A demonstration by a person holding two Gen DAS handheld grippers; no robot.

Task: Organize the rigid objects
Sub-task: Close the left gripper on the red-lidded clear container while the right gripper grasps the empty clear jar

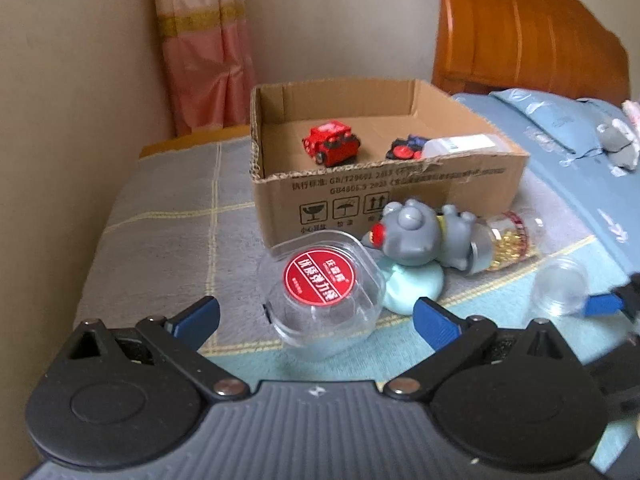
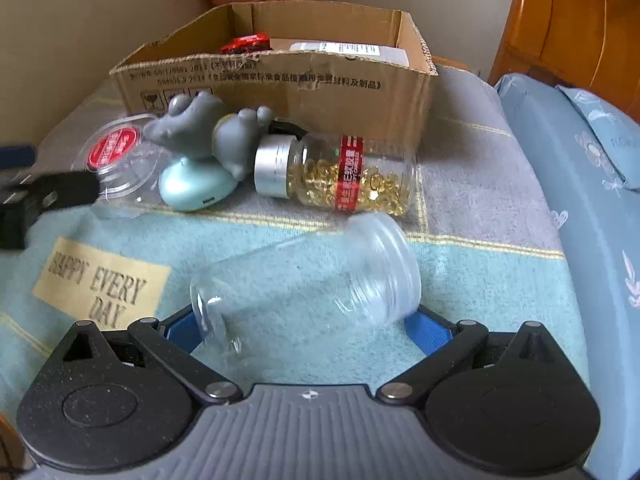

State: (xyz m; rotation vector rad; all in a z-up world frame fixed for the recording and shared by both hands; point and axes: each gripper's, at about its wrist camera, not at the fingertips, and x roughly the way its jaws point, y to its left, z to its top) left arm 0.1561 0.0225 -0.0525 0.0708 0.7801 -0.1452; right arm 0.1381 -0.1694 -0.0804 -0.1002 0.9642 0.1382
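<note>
Though motion blurs it, blanket patch [image 2: 98, 280] apparently reads "HAPPY EVERY DAY".

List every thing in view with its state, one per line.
cardboard box: open-topped, upright.
red toy car: inside box.
capsule bottle: capped, on its side.
grey figurine: toppled, leaning on the mint case.
mint case: closed.
red-label container: lid on, between the left gripper's fingers, ungripped.
clear jar: empty, uncapped, sideways.
left gripper: open.
right gripper: around jar; grip unclear.
</note>
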